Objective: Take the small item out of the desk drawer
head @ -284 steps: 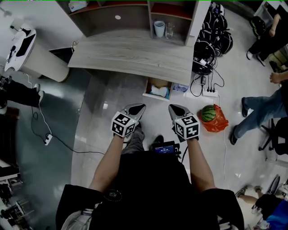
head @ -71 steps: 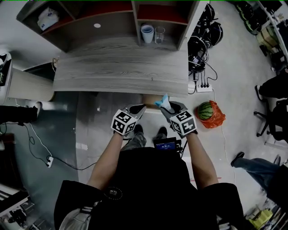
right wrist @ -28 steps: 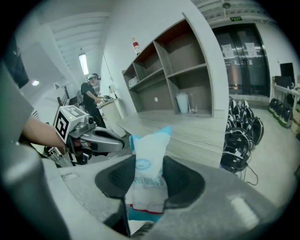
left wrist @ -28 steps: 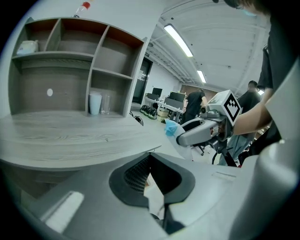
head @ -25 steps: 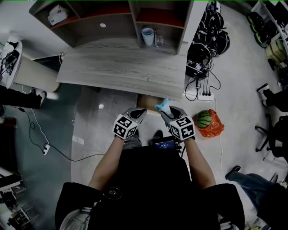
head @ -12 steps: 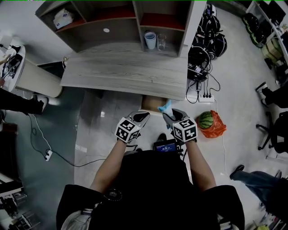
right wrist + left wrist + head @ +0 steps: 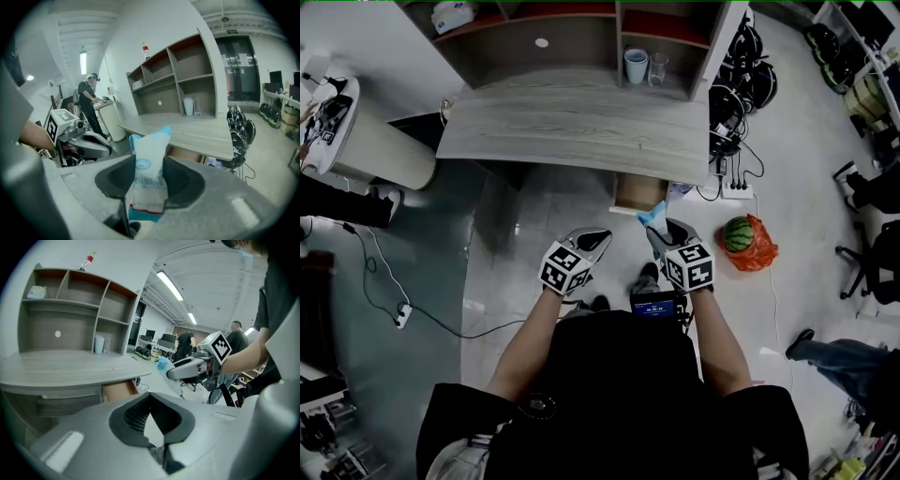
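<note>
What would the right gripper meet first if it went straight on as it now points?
Probably the open wooden drawer under the grey wood-grain desk, which lies ahead of the right gripper and its white-and-blue packet; depth is unclear.

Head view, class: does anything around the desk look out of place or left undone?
Yes. The drawer under the right end of the desk stands open, and a watermelon in an orange bag lies on the floor to its right, odd for an office. The right gripper holds a small packet.
</note>
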